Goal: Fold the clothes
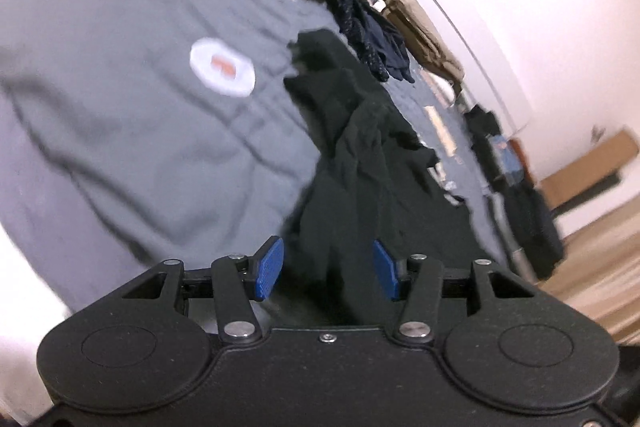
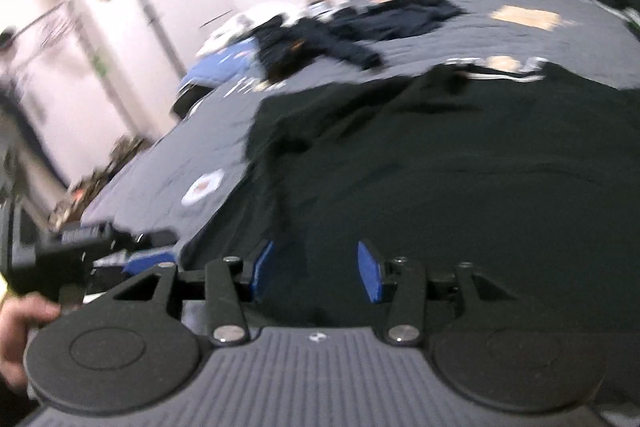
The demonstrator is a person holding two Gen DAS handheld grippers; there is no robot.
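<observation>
Right now the black garment lies crumpled across the grey bed, filling the lower right of the right wrist view. Best to pinch one hem corner per side and spread it flat first. Both the left claw and the right claw stand apart, gripping nothing.

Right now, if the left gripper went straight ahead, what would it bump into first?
Most likely the black garment. The left gripper is open and the bunched dark cloth sits right between and ahead of its fingers, on the grey bedspread. How close it is, the blurry picture doesn't show.
</observation>
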